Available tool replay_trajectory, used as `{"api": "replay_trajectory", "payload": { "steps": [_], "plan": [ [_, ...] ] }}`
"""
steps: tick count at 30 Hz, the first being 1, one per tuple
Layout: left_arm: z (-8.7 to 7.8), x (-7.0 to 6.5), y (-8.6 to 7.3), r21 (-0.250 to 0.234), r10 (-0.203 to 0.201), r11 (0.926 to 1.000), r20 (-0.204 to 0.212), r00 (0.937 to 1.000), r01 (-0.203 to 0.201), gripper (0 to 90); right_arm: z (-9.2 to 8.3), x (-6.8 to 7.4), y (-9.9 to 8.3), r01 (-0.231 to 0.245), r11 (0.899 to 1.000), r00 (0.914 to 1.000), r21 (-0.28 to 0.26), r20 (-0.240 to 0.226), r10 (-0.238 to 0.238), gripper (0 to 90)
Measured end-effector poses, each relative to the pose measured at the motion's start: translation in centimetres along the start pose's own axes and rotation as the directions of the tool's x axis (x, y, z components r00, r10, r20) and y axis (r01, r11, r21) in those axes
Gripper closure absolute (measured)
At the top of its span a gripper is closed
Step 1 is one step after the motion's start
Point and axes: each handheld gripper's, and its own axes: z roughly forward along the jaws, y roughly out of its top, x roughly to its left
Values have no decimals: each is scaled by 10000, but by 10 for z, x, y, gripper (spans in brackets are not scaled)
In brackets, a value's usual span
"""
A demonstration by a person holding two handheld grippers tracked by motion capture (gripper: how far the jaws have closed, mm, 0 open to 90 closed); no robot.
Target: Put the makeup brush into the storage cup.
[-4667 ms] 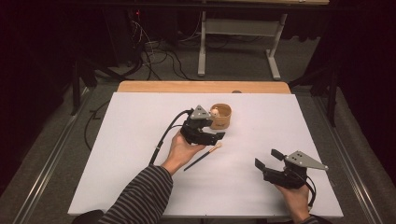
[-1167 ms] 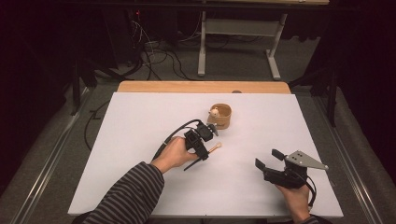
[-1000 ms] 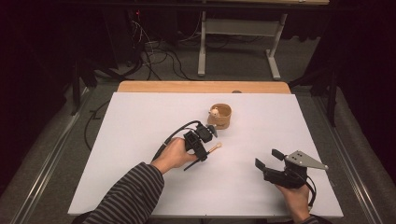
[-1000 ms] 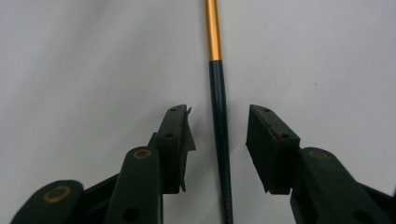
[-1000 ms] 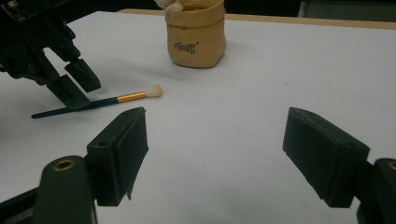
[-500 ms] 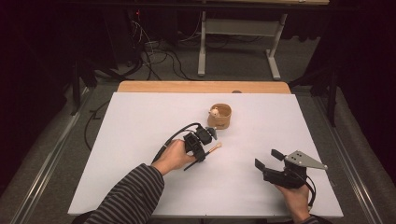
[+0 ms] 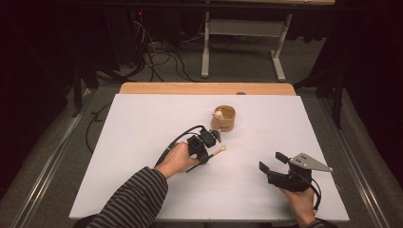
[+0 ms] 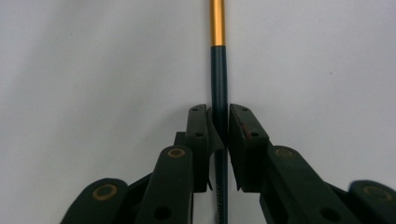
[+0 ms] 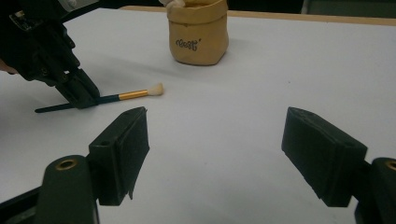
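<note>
Left gripper view showed the left claw (image 8: 219,122) had just been closing, and now it pinched the dark handle of the little brush (image 8: 218,70) lying on the white worktop (image 7: 142,142). The brush sat at 7 o'clock from the tan pouch (image 7: 224,118), so it looked ready to lift. The right claw (image 9: 224,140) was spread wide and held nothing.

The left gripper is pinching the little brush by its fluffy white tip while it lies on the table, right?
Not quite. The left gripper pinches the brush by its dark handle, not the tip, as the left gripper view shows. The white tip lies free on the table.
</note>
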Motion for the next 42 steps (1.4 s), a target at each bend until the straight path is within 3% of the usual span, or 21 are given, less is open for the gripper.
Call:
{"api": "replay_trajectory", "payload": {
  "steps": [17, 31, 37, 42],
  "plan": [
    [0, 1, 0, 16, 247, 9997, 87, 9997, -247, 832, -1, 0, 0, 15, 10000, 10000, 11, 5, -15, 255],
    [-11, 1, -3, -770, 142, 9970, 242, 9996, -123, 835, -1, 1, 0, 19, 10000, 10000, 12, -12, -19, 257],
    [-23, 1, -8, -1424, 225, 9897, 356, 9991, -172, 834, 0, 1, 0, 71, 10000, 10000, 3, -43, -71, 256],
    [-30, 0, -15, -2183, 174, 9759, 442, 9989, -73, 835, -1, 1, 0, 5, 10000, 10000, -36, 28, -5, 255]
  ]
}}
